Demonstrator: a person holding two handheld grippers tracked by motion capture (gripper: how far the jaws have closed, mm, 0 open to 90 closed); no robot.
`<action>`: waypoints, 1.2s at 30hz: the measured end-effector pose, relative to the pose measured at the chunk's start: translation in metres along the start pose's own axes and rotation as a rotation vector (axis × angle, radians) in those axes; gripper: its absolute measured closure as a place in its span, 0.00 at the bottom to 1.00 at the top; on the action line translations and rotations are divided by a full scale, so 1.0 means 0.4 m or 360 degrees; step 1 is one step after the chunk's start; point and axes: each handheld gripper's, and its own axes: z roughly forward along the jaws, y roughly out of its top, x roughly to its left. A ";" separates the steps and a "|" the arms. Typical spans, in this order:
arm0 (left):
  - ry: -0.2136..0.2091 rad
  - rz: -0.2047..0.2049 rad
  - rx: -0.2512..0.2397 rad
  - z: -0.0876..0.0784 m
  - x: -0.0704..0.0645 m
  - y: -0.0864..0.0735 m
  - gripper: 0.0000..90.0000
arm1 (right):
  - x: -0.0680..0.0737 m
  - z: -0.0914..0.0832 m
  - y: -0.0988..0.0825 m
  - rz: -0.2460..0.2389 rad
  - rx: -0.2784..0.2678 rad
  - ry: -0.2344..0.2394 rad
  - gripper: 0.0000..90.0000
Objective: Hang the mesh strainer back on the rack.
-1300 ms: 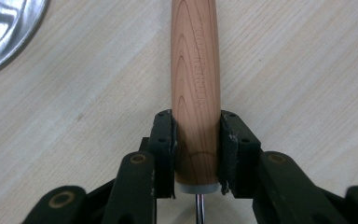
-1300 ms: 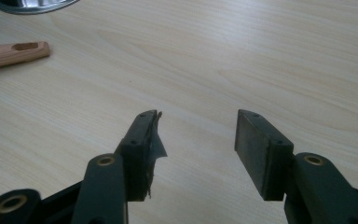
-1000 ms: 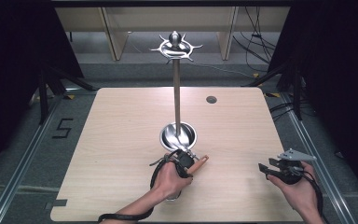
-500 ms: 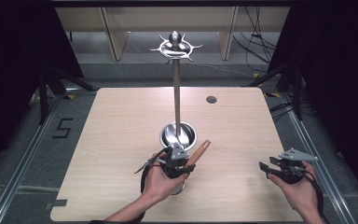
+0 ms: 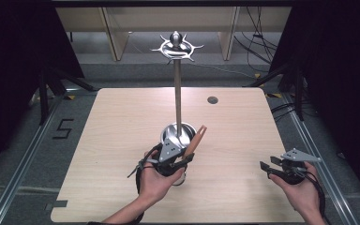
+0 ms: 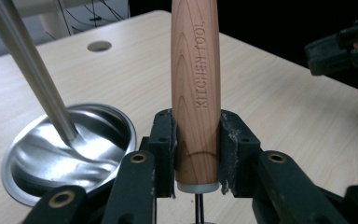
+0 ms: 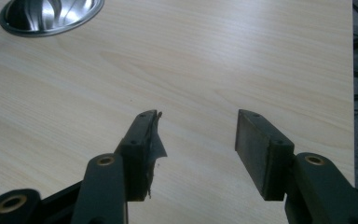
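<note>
Gripping a wooden-handled utensil beside the rack's steel base

Left gripper [image 5: 176, 161] clamps the wooden handle [image 6: 196, 88] near its lower end; at the near edge of the steel base [image 5: 177, 133], its long axis slants up and away, toward the hooks [image 5: 177, 47] atop the pole [image 5: 178, 93]. Right gripper [image 7: 196, 149] rests well to the base's right, jaws apart, empty

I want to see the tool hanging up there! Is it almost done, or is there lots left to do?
Done: the left claw has grabbed the wooden handle marked KITCHEN TOOL. In hand: it holds the handle beside the stand's shiny round base. Left: the tool probably goes up on the hooks atop the tall pole, and none hangs there yet. The right claw waits open over the table.
</note>
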 end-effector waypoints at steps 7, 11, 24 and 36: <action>0.0033 -0.0001 -0.0069 -0.019 0.007 0.013 0.76 | 0.002 0.003 0.004 -0.0052 -0.0033 0.0049 0.56; 0.0042 -0.0012 -0.0094 -0.024 0.007 0.018 0.76 | 0.022 -0.001 0.013 -0.0006 -0.0067 0.0118 0.56; 0.0048 -0.0012 -0.0116 -0.022 0.005 0.025 0.76 | 0.119 0.001 0.094 -0.0025 -0.0284 0.0316 0.60; 0.0065 0.0003 -0.0124 -0.020 0.014 0.035 0.76 | 0.258 0.019 0.204 -0.0069 -0.0349 0.0527 0.60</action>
